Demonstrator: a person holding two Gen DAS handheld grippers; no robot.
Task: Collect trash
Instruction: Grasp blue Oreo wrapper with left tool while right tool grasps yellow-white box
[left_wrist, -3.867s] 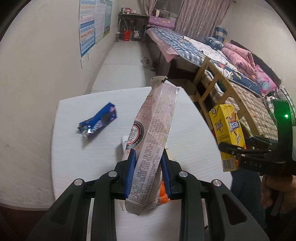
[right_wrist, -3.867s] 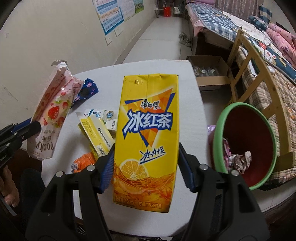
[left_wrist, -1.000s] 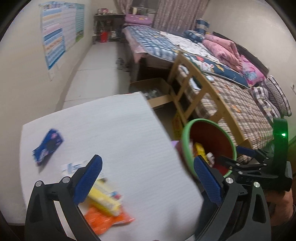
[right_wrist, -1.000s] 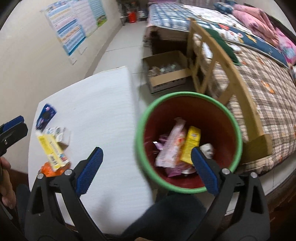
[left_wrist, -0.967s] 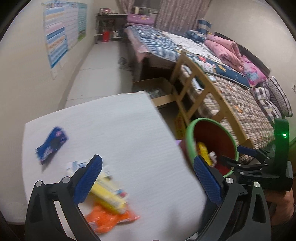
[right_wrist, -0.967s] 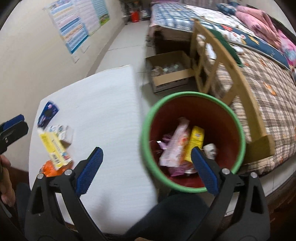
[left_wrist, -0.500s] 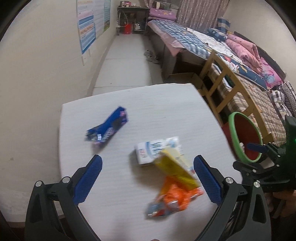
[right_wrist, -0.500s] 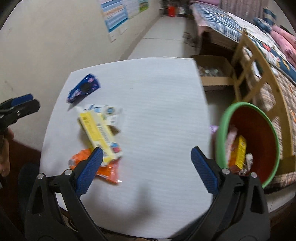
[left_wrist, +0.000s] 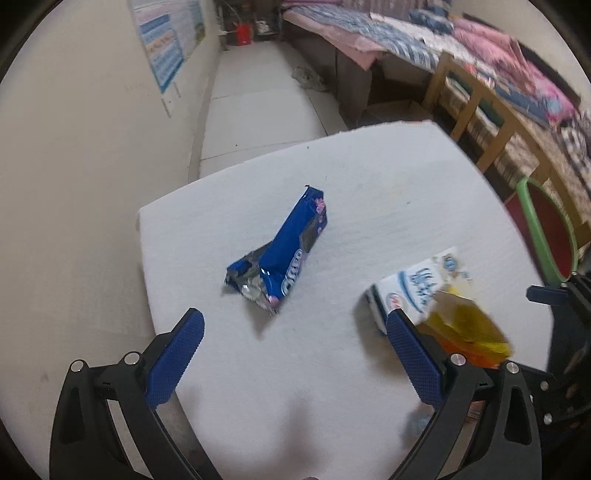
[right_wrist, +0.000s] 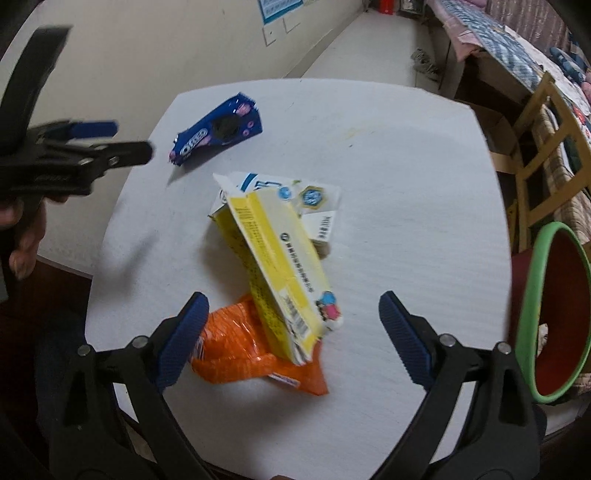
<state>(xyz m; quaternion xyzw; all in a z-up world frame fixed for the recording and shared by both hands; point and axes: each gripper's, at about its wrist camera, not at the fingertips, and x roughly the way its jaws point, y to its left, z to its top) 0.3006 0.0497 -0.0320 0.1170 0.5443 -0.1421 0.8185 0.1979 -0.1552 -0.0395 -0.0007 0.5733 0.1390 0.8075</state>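
Over the white surface (right_wrist: 369, 155), both my claws had returned empty: left claw (left_wrist: 291, 354) wide open above the crumpled blue wrapper (left_wrist: 280, 254), right claw (right_wrist: 291, 332) closing around the yellow carton (right_wrist: 280, 266).

"OREO" in white letters stands on the blue cookie wrapper (left_wrist: 279, 255) at frame centre; print on the other packages is too blurred to read

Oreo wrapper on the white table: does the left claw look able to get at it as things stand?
Probably yes. The blue Oreo wrapper lies alone on the white table, apart from the other trash, and the left claw is open and aimed down just short of it, with nothing between them.
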